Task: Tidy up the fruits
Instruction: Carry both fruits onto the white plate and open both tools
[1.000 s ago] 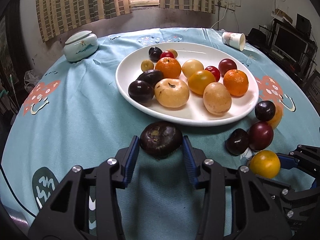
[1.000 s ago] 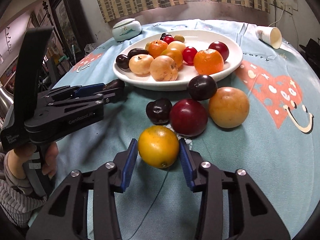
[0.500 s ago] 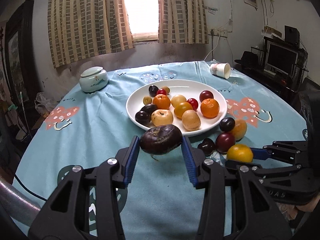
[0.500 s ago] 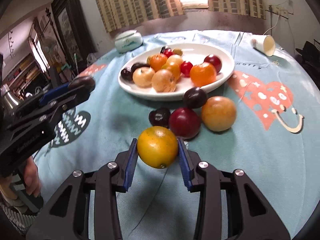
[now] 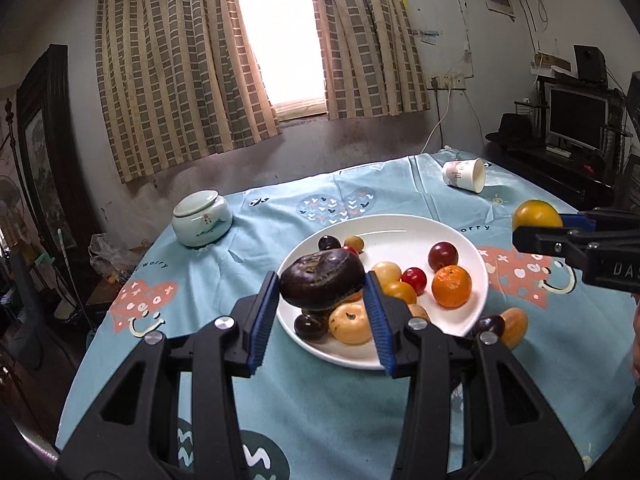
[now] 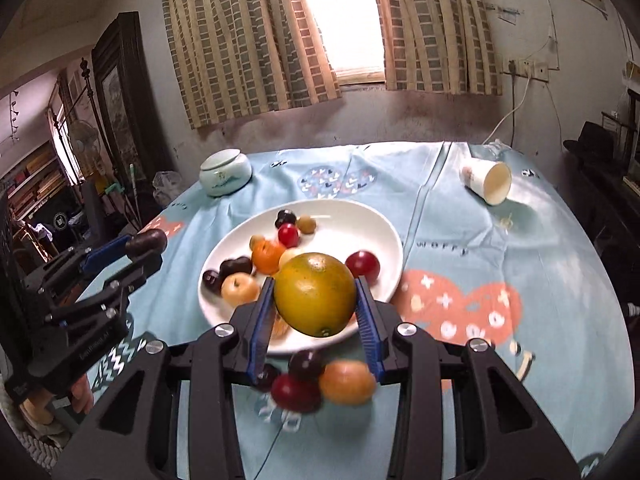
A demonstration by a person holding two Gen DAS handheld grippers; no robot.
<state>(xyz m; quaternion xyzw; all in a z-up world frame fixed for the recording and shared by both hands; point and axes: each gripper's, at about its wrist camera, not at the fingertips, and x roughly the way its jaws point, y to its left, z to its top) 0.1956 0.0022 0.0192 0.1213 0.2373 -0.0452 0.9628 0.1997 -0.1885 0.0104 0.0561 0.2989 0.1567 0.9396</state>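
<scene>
My left gripper [image 5: 322, 304] is shut on a dark purple fruit [image 5: 322, 285], held in the air above the near left part of the white plate [image 5: 400, 228]. Its blue pads press both sides. My right gripper [image 6: 316, 312] is shut on a yellow-orange fruit [image 6: 315, 293], lifted over the plate's near rim [image 6: 352, 204]. In the left wrist view the same yellow fruit [image 5: 536, 215] hangs at the right edge. The plate holds several oranges, yellow fruits, red and dark plums. A few loose fruits [image 6: 316, 380] lie on the cloth just in front of the plate.
A round table carries a light blue patterned cloth [image 5: 320, 400]. At the back left stands a pale lidded ceramic jar [image 5: 202, 220], and a paper cup [image 5: 464, 176] lies tipped over at the back right. A person's hand [image 6: 80, 396] holds the left gripper. Curtains and a window sit behind.
Both grippers rose from the cloth with their fruits and tilted up, so the room and window came into view. The right jaws closed onto the yellow fruit at the start.
</scene>
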